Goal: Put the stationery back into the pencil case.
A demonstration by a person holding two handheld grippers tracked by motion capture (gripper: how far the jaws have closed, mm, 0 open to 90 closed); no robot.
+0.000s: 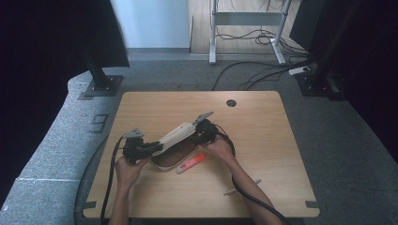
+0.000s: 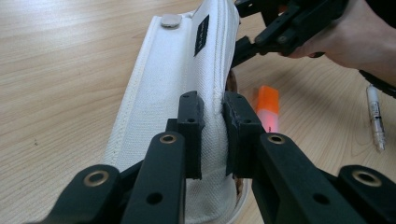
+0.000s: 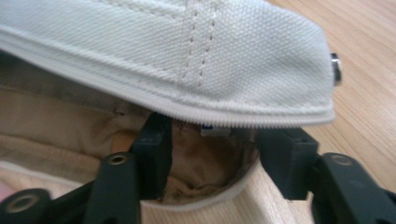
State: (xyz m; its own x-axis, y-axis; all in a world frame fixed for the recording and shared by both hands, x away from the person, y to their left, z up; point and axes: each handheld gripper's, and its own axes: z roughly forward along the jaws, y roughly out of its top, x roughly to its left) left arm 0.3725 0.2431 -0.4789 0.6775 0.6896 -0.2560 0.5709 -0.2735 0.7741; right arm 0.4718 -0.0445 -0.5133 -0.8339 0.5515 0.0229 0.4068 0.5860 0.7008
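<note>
A white canvas pencil case (image 1: 176,136) lies open on the wooden table (image 1: 267,140), its flap raised and its brown lining showing. My left gripper (image 1: 157,147) is shut on the flap's near end; in the left gripper view its pads (image 2: 191,126) pinch the white fabric (image 2: 177,70). My right gripper (image 1: 199,136) is at the case's far end, under the flap (image 3: 210,51). Its jaws stand apart, one inside the lined opening (image 3: 205,163) and one outside the rim, pressing on nothing. The right gripper (image 2: 243,46) also appears beyond the flap in the left gripper view.
An orange highlighter (image 1: 190,164) lies on the table just in front of the case, also seen as the highlighter (image 2: 267,109). A thin white pen (image 1: 241,186) lies nearer the front edge. A cable hole (image 1: 231,102) sits near the table's far edge.
</note>
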